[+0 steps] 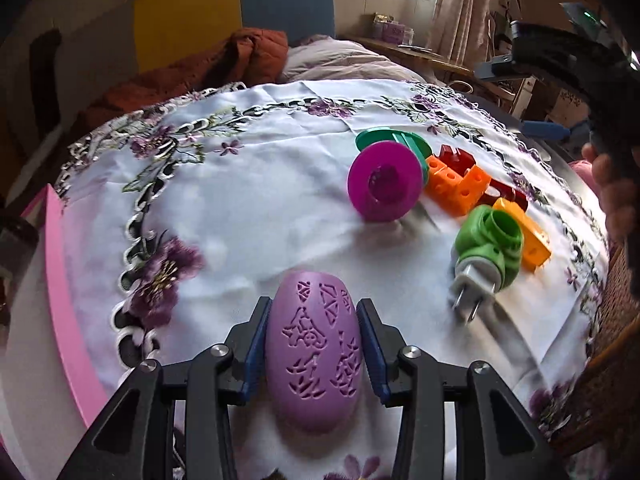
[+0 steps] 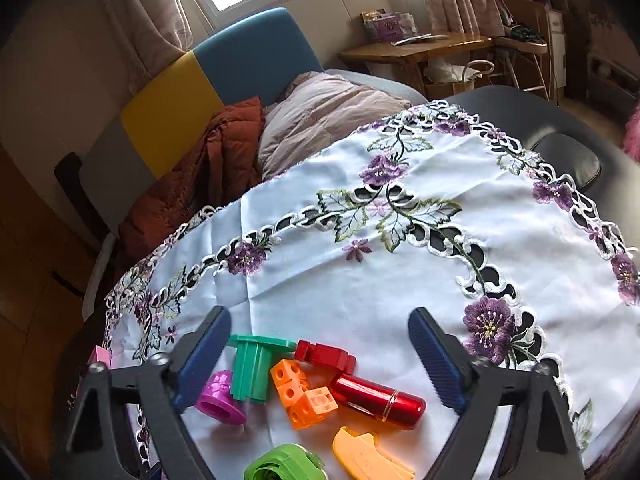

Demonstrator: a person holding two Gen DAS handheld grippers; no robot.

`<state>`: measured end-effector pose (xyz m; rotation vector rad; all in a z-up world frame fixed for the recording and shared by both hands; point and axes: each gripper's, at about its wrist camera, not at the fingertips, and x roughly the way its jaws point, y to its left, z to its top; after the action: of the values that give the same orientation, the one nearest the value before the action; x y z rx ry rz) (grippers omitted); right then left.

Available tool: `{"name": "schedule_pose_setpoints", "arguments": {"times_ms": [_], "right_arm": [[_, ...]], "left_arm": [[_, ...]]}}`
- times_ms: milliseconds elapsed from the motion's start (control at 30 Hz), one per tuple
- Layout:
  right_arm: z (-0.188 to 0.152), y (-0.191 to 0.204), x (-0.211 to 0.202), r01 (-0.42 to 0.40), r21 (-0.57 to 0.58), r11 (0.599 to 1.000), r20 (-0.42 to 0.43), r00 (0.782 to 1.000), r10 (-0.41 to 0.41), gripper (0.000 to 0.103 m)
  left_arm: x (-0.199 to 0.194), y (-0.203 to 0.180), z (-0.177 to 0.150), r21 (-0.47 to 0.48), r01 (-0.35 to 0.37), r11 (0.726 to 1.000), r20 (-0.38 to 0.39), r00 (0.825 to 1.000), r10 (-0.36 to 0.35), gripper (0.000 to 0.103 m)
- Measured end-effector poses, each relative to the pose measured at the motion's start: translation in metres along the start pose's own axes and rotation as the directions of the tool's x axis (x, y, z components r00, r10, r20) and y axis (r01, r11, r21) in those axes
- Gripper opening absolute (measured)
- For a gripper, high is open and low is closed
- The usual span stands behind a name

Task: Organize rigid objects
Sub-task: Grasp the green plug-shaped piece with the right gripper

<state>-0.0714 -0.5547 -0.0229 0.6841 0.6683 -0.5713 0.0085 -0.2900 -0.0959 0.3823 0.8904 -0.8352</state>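
Note:
My left gripper (image 1: 314,322) is shut on a purple egg-shaped object with carved patterns (image 1: 314,356), held just above the white embroidered tablecloth (image 1: 248,200). A cluster of toys lies at the right: a magenta spool (image 1: 384,182), a green spool (image 1: 394,138), orange blocks (image 1: 456,186), a red piece (image 1: 456,158), a yellow-orange piece (image 1: 528,232) and a green plug adapter (image 1: 486,254). My right gripper (image 2: 320,364) is open above the same cluster: magenta spool (image 2: 220,398), green spool (image 2: 254,364), orange blocks (image 2: 304,394), red block (image 2: 326,356), red cylinder (image 2: 378,398), yellow piece (image 2: 366,456), green adapter (image 2: 284,466).
A pink-edged box (image 1: 60,280) stands at the table's left edge. A bed with a brown jacket (image 2: 200,176) and pillows lies behind the table. A dark padded seat (image 2: 568,156) is at the far right. The right gripper's body (image 1: 580,68) shows at the upper right of the left wrist view.

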Motion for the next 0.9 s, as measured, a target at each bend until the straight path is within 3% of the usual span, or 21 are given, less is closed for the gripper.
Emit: {"name": "schedule_pose_setpoints", "arguments": {"times_ms": [167, 267, 333, 400, 467, 600, 733, 900], "right_arm": [[-0.004, 0.007, 0.007, -0.024, -0.035, 0.999, -0.046, 0.999, 0.023, 0.066], [-0.008, 0.019, 0.013, -0.046, -0.091, 0.995, -0.081, 0.996, 0.038, 0.065], [-0.011, 0.024, 0.016, -0.068, -0.115, 0.991, -0.105, 0.993, 0.056, 0.065], [-0.017, 0.028, 0.024, -0.151, -0.105, 0.983, -0.191, 0.973, 0.129, 0.065], [-0.024, 0.036, 0.027, -0.180, -0.127, 0.976, -0.247, 0.958, 0.145, 0.065], [-0.045, 0.045, 0.017, -0.178, -0.171, 0.969, -0.305, 0.945, 0.120, 0.080], [-0.064, 0.038, -0.006, -0.207, -0.109, 0.972, -0.352, 0.923, 0.157, 0.080], [-0.095, 0.034, -0.018, -0.183, -0.042, 0.982, -0.398, 0.905, 0.151, 0.080]], "left_arm": [[-0.002, -0.002, -0.006, 0.008, -0.013, 1.000, 0.039, 0.999, 0.013, 0.043], [-0.002, -0.003, -0.008, 0.009, -0.018, 1.000, 0.058, 0.998, 0.017, 0.043], [-0.002, -0.003, -0.009, 0.014, -0.018, 1.000, 0.065, 0.998, 0.018, 0.043], [-0.002, -0.004, -0.011, 0.018, -0.023, 1.000, 0.079, 0.997, 0.021, 0.043], [-0.002, -0.004, -0.011, 0.019, -0.023, 1.000, 0.085, 0.996, 0.022, 0.043], [-0.003, -0.001, -0.013, 0.008, -0.006, 1.000, 0.097, 0.995, 0.005, 0.043], [-0.003, 0.000, -0.013, 0.000, 0.005, 1.000, 0.101, 0.995, -0.005, 0.043], [-0.004, 0.000, -0.014, -0.006, 0.010, 1.000, 0.105, 0.994, -0.009, 0.042]]}}
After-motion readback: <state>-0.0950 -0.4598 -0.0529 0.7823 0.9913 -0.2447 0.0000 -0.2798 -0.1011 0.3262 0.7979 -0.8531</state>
